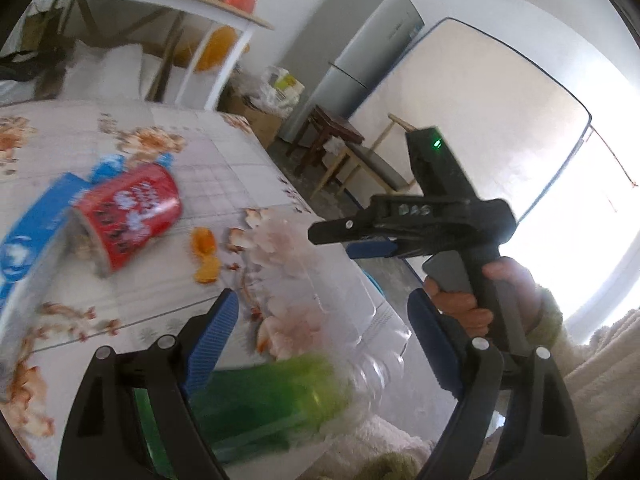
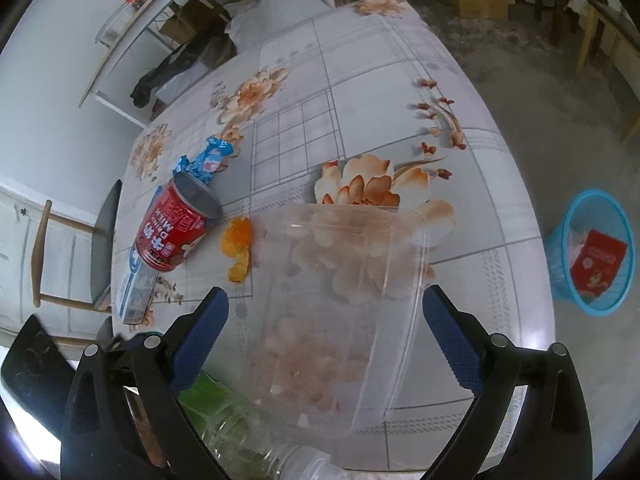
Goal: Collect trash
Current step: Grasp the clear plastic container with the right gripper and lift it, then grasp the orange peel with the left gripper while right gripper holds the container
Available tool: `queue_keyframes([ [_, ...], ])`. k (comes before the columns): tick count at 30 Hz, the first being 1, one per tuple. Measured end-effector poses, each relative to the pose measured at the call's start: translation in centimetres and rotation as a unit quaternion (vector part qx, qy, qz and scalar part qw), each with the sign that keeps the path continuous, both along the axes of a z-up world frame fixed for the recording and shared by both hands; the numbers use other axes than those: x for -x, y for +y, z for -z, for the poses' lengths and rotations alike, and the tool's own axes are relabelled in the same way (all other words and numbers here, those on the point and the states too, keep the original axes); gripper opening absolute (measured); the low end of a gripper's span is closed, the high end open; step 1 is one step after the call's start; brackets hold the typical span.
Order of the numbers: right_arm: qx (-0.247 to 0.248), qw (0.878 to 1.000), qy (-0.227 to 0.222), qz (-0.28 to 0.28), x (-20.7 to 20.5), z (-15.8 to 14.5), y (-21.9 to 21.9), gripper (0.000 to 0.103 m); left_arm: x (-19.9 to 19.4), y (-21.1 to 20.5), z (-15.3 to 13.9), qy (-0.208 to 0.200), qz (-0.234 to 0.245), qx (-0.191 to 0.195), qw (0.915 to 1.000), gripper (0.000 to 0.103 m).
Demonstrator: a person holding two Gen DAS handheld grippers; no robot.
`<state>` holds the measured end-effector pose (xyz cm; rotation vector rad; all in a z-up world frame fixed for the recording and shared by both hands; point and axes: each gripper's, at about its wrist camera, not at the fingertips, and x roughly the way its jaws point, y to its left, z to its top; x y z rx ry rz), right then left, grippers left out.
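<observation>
Lying on the flowered table (image 2: 400, 60), a clear plastic container (image 2: 340, 320) is sitting between the wide-spread, untouching fingers of the right gripper (image 2: 326, 320). The left gripper (image 1: 324, 328) is gaping too, over a green-labelled bottle (image 1: 272, 400), gripping nothing.

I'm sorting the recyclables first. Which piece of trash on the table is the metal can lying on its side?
The red milk can, tipped over with its open silver mouth showing. It lies between the blue wrapper and the blue carton; orange peel is beside it.
</observation>
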<state>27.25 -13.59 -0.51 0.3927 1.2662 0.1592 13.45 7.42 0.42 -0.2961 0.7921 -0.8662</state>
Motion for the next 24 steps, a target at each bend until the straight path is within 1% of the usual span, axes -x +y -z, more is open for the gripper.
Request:
queue_keyframes([
  [4,0.022,1.000,-0.001,-0.002,-0.2,0.5,1.3,0.094,1.1,1.6,-0.5,-0.007,-0.034,0.002,0.9994,0.084],
  [8,0.051,0.999,-0.002,-0.011,-0.3,1.0,2.3,0.094,1.6,2.6,-0.8,-0.012,-0.053,0.003,0.9985,0.084],
  [10,0.063,0.998,-0.001,-0.020,-0.5,1.3,2.8,0.094,1.5,2.6,-1.1,-0.018,-0.057,-0.002,0.9982,0.084],
  [12,0.079,0.996,0.000,-0.032,-0.7,1.8,3.0,0.094,1.2,2.5,-1.4,-0.022,-0.062,-0.017,0.9977,0.084],
  [14,0.083,0.996,-0.008,-0.044,-0.7,2.0,2.9,0.094,0.6,2.3,-1.7,-0.022,-0.067,-0.036,0.9968,0.084],
  [19,0.104,0.992,-0.033,-0.067,-0.5,1.3,2.0,0.089,-1.6,1.4,-2.1,-0.003,-0.056,-0.062,0.9965,0.084],
  [21,0.109,0.990,-0.050,-0.078,-0.5,1.2,1.3,0.089,-2.7,0.4,-2.2,0.005,-0.047,-0.096,0.9943,0.084],
  [24,0.120,0.985,-0.078,-0.092,-0.4,1.0,0.3,0.089,-4.1,-1.1,-1.7,0.017,-0.034,-0.139,0.9895,0.081],
])
